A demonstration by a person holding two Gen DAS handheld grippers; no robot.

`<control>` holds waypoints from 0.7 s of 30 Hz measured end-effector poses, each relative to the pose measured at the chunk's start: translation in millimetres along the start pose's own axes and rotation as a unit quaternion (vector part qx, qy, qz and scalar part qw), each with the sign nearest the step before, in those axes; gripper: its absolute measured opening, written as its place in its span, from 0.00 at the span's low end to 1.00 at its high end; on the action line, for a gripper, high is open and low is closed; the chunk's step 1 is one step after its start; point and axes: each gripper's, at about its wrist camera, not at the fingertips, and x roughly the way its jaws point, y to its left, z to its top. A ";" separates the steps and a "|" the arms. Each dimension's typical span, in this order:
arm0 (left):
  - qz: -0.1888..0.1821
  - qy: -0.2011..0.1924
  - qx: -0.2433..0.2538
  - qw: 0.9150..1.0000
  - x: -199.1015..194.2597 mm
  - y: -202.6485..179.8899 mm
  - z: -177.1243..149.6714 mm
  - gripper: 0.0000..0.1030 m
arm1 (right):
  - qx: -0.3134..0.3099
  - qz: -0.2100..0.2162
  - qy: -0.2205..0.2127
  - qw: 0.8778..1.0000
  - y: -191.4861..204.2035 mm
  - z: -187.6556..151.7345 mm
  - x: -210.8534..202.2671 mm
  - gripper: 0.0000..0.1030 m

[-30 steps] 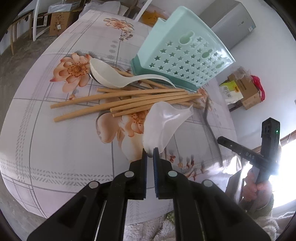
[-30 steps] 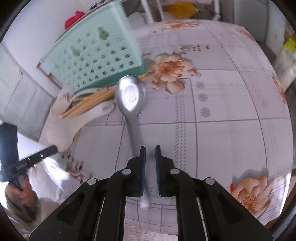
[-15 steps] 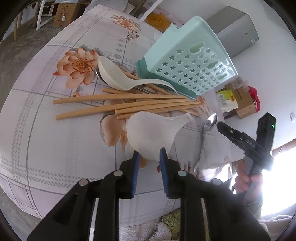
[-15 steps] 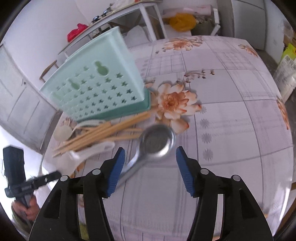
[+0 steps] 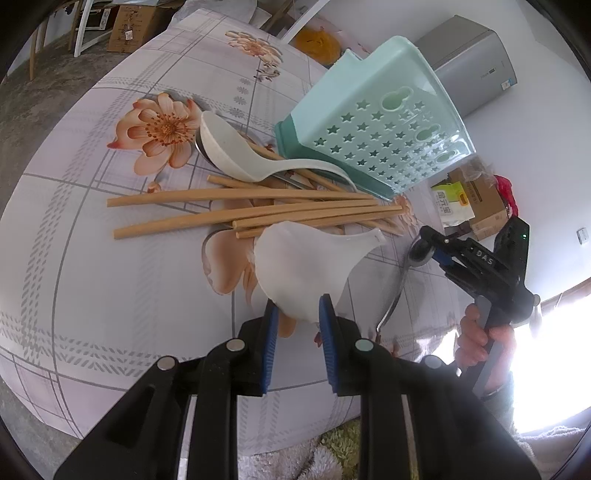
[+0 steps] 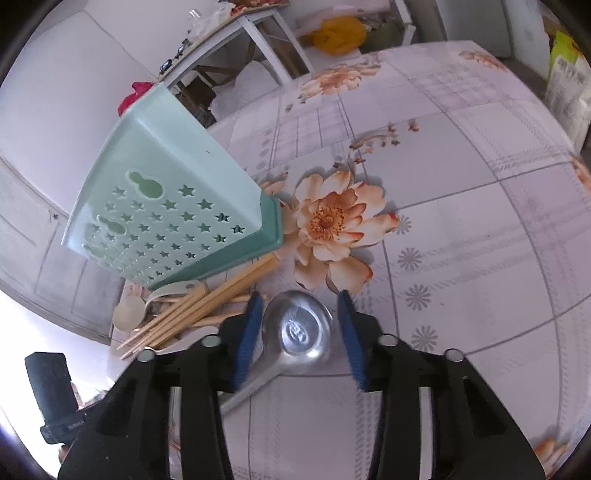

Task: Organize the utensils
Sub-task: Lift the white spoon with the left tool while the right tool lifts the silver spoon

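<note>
A translucent white spoon (image 5: 295, 262) lies on the flowered tablecloth (image 5: 110, 277). My left gripper (image 5: 298, 325) is shut on the near end of its bowl, the blue pads set narrowly apart. A metal spoon (image 6: 299, 330) lies flat on the cloth. My right gripper (image 6: 301, 325) straddles its bowl with small gaps on both sides, the jaws closing. Behind stand a mint star-pierced utensil holder (image 6: 173, 206), several wooden chopsticks (image 5: 240, 194) and a beige ladle spoon (image 5: 229, 151). The left wrist view shows the right gripper (image 5: 430, 245) over the metal spoon (image 5: 400, 284).
The holder (image 5: 380, 129) stands tilted against the chopstick pile. A grey cabinet (image 5: 476, 66) and cardboard boxes (image 5: 484, 203) stand beyond the table. The table's near edge runs just under my left gripper. A yellow bag (image 6: 338, 33) lies on the floor at the back.
The left jaws parted from shut and the white spoon turned flat between them. The right gripper let go of the metal spoon's handle; the spoon dropped to the cloth, and the jaws now flank its bowl.
</note>
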 end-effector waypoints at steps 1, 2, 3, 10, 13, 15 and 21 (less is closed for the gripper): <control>0.000 -0.001 -0.001 1.000 0.1 0.2 0.0 0.21 | 0.003 0.002 0.002 1.000 -1.0 0.1 2.4 0.27; 0.001 -0.001 -0.003 1.000 0.1 0.0 0.0 0.21 | 0.004 0.002 0.004 1.000 -1.3 -0.7 3.8 0.19; 0.001 -0.001 -0.005 1.000 0.1 0.1 0.1 0.21 | 0.007 0.001 0.007 1.000 -2.6 -1.9 6.0 0.08; 0.002 -0.007 -0.028 1.000 0.6 -3.8 -0.2 0.29 | 0.013 0.010 -0.027 0.999 -8.6 -13.1 -15.0 0.05; 0.007 -0.021 -0.052 0.998 -0.4 -3.7 0.0 0.30 | 0.010 0.007 -0.047 0.999 -9.9 -20.7 -33.3 0.04; 0.009 -0.036 -0.082 0.996 -1.9 0.8 -0.4 0.30 | 0.005 0.002 -0.061 0.998 -11.4 -28.7 -49.2 0.04; 0.062 -0.061 -0.076 0.993 -4.4 -4.9 -1.7 0.07 | -0.013 -0.018 -0.100 0.995 -3.5 -39.6 -72.5 0.03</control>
